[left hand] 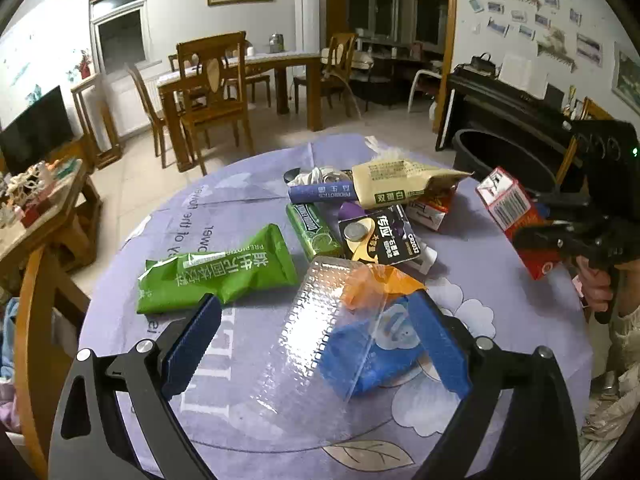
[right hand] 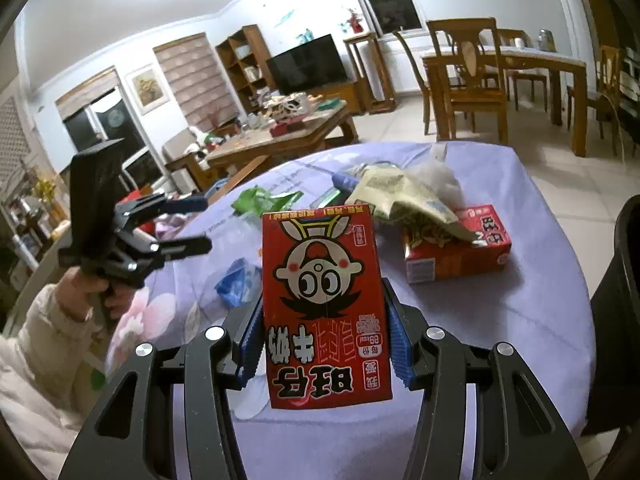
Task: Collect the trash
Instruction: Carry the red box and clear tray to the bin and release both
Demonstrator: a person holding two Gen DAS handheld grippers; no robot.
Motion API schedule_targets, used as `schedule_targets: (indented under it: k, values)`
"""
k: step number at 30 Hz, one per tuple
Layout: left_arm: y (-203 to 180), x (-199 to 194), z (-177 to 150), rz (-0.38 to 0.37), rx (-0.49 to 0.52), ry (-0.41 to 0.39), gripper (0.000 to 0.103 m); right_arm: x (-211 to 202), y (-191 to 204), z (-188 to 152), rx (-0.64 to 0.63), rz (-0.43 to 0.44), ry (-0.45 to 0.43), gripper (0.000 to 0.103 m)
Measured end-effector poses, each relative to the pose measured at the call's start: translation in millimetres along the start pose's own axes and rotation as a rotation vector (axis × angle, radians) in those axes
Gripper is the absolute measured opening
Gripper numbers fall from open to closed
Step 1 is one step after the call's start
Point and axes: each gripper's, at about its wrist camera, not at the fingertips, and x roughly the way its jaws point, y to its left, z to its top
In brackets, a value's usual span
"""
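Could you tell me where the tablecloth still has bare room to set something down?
Bare cloth lies left of the green pouch toward the table's edge, and at the right between the battery card and the right tool holding the red carton. The far middle, around the beige bag, is crowded.

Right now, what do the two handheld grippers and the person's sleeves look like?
Both grippers are black frames of angular linkage arms with silver pivot bolts. The left gripper and right gripper carry blue ribbed pads on their jaws. From the left wrist view, a green light glows on the right one's black body. Both have pistol-style handles, and the sleeves are cream and fluffy.
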Motion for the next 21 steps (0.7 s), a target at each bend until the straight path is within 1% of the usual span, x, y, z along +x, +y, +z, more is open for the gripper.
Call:
schedule_targets:
  k: [2,3,4,5,6,7,8,9,10,12,14,16,17,21]
  values:
    - [8.3,8.5,-1.2,-0.051,-0.044,0.031,0.093,2.1,2.8,-1.1,-0.003,0.004,0.006,0.052]
    - [11.9,12.8,-1.4,-0.064,-0.055,0.043,0.093,1.7,3.9,-1.9,-0.006,0.008,0.008,0.052]
    - [14.9,19.0,-2.4,-0.073,-0.063,0.06,0.088,1.4,5.1,-2.4,-0.01,0.011,0.01,0.052]
    - [15.5,25.7,-4.9,-0.078,-0.066,0.088,0.077,2.4,7.3,-2.0,-0.013,0.012,0.012,0.052]
    - [12.6,28.7,-8.7,-0.087,-0.067,0.106,0.071,2.7,8.6,-2.2,-0.018,0.015,0.016,0.052]
    - [11.9,31.9,-11.2,-0.103,-0.07,0.12,0.062,4.6,9.6,-1.5,-0.021,0.016,0.018,0.052]
    - [11.3,32.3,-13.2,-0.104,-0.073,0.113,0.055,6.1,10.9,-1.8,-0.022,0.017,0.021,0.052]
    - [10.9,31.8,-14.5,-0.103,-0.081,0.107,0.053,7.7,11.6,-2.0,-0.021,0.019,0.024,0.052]
    - [11.3,30.7,-15.1,-0.109,-0.096,0.103,0.043,8.7,11.8,-1.8,-0.02,0.021,0.025,0.052]
    - [10.7,23.9,-14.1,-0.105,-0.123,0.073,0.043,9.7,11.1,-1.7,-0.014,0.025,0.025,0.052]
    - [6.8,13.9,-11.3,-0.088,-0.12,0.034,0.042,9.7,11.0,-0.5,-0.008,0.031,0.018,0.052]
    - [-1.3,1.3,-3.3,-0.088,-0.114,-0.017,0.042,6.1,8.5,1.2,0.0,0.029,0.0,0.052]
    - [-7.6,-5.5,1.6,-0.093,-0.113,-0.045,0.042,4.2,6.5,1.7,0.006,0.029,-0.009,0.052]
    - [-32.5,-15.1,21.3,-0.132,-0.104,-0.105,0.043,-14.8,-5.9,3.9,0.049,0.01,-0.078,0.052]
